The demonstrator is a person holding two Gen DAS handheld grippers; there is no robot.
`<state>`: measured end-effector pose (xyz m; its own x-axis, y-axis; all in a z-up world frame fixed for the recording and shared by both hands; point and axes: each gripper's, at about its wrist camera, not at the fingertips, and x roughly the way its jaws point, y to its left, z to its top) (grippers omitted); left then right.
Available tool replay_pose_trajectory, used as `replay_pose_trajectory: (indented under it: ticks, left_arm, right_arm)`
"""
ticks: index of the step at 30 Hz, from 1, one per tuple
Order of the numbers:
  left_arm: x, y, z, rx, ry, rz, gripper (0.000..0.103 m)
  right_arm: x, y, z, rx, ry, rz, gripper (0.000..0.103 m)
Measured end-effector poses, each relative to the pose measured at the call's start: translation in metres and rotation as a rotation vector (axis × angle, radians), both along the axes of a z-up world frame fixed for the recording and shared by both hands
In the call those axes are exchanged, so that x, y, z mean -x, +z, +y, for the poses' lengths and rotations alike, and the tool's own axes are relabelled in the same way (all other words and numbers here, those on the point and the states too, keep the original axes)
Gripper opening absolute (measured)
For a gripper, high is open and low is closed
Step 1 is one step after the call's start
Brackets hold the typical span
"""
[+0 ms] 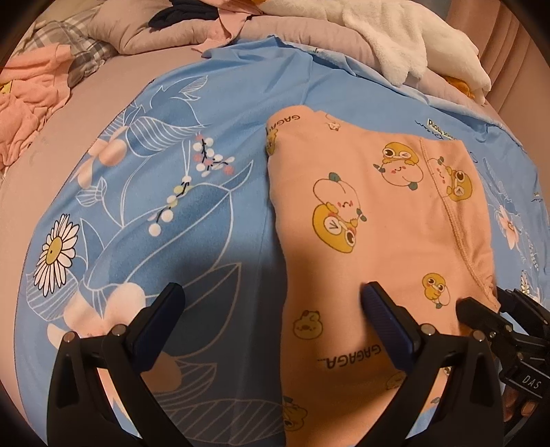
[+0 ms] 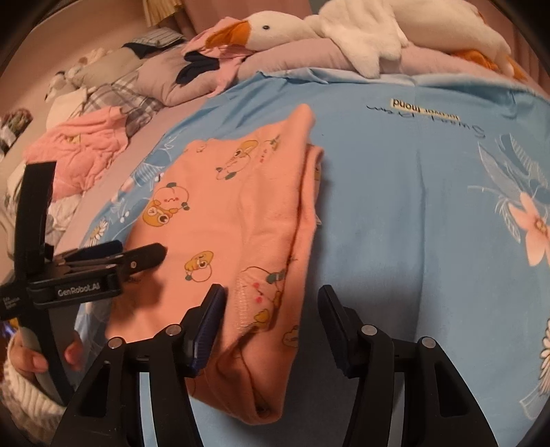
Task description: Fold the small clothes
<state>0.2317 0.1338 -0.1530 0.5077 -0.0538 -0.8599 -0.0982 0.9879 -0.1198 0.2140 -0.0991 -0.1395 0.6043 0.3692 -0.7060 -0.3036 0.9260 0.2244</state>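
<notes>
A small peach-pink garment with yellow cartoon prints lies folded lengthwise on a blue floral sheet; it also shows in the right wrist view. My left gripper is open and empty, straddling the garment's near left edge, its right finger over the cloth. My right gripper is open and empty, its jaws either side of the garment's near right edge. The right gripper's tip shows at the garment's near right corner in the left wrist view. The left gripper is also seen from the side in the right wrist view.
A crumpled pink garment lies at the far left on the bed. A white goose plush and grey pillows with dark and pink clothes sit at the back. The blue sheet spreads wide to the right.
</notes>
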Motion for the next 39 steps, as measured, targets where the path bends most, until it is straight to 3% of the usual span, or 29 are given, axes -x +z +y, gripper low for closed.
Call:
replay_pose_trajectory:
  ticks: [9, 21, 24, 28, 34, 39]
  left_arm:
    - [0.022, 0.023, -0.006, -0.088, 0.033, -0.017, 0.103]
    - [0.086, 0.086, -0.02, -0.186, 0.045, -0.127, 0.103]
    - [0.1, 0.096, -0.021, -0.15, 0.04, -0.135, 0.103]
    - [0.12, 0.108, -0.023, -0.142, 0.045, -0.151, 0.103]
    - [0.142, 0.12, -0.029, -0.135, 0.041, -0.166, 0.103]
    - [0.156, 0.125, -0.032, -0.137, 0.04, -0.171, 0.103]
  right_arm:
    - [0.028, 0.024, -0.003, -0.005, 0.015, -0.061, 0.056]
    - [0.084, 0.068, 0.0, -0.011, 0.048, -0.15, 0.057]
    - [0.096, 0.075, 0.001, -0.003, 0.036, -0.159, 0.069]
    - [0.109, 0.081, 0.002, -0.01, 0.039, -0.167, 0.071]
    - [0.121, 0.085, 0.004, -0.018, 0.045, -0.162, 0.094]
    - [0.131, 0.089, 0.008, 0.003, 0.042, -0.175, 0.098]
